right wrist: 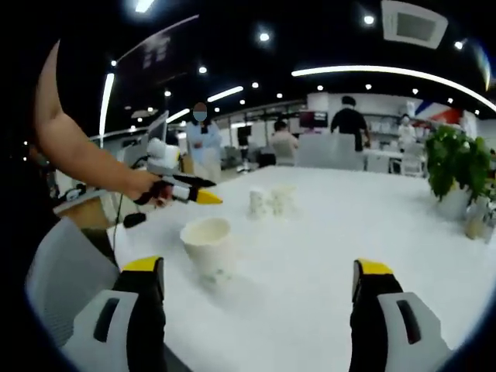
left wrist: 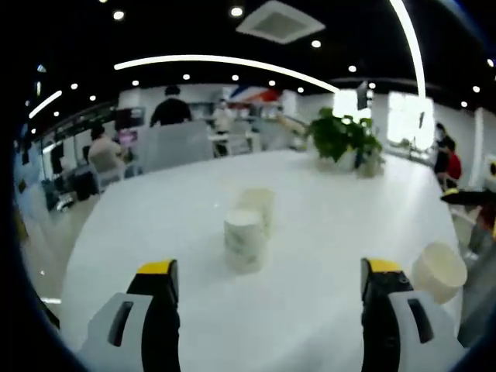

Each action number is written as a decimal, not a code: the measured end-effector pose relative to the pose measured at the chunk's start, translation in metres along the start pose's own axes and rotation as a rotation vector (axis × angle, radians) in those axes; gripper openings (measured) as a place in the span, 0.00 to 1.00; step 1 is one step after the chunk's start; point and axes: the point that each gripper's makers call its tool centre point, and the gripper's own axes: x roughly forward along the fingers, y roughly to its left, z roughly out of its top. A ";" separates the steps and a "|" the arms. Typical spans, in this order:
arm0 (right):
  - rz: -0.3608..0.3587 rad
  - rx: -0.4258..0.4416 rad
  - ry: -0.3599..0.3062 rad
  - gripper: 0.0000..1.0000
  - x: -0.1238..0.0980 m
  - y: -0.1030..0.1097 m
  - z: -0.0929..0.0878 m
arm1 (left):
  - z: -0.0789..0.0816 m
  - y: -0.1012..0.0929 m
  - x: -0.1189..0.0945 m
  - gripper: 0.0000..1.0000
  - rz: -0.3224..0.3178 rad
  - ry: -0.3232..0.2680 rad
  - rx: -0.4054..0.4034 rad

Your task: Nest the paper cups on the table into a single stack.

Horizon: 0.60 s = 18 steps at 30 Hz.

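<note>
Evidently no nesting yet. Both tools wide open, empty: left tool, right tool. Two cups stand mid-table, near cup inverted, far cup just behind. Third cup upright, near the table edge. I judge the next move: close on one cup. Right gripper view adds my hand carrying the left tool.

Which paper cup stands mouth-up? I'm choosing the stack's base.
The lone cup nearest the right gripper: its open rim faces up. The two cups farther back stand inverted.
</note>
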 end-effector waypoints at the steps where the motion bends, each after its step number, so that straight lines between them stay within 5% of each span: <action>1: -0.003 0.002 0.001 1.00 0.000 -0.001 0.000 | 0.005 0.003 0.007 0.95 0.000 -0.005 0.006; 9: -0.021 0.020 0.002 1.00 0.000 -0.006 -0.002 | 0.039 0.019 0.043 0.92 -0.007 -0.045 0.034; 14: -0.024 0.029 0.009 1.00 -0.001 -0.006 -0.004 | 0.044 0.015 0.054 0.92 -0.014 -0.059 0.028; 18: -0.024 0.032 0.011 1.00 -0.001 -0.006 -0.005 | 0.029 0.010 0.064 0.89 -0.017 -0.026 0.027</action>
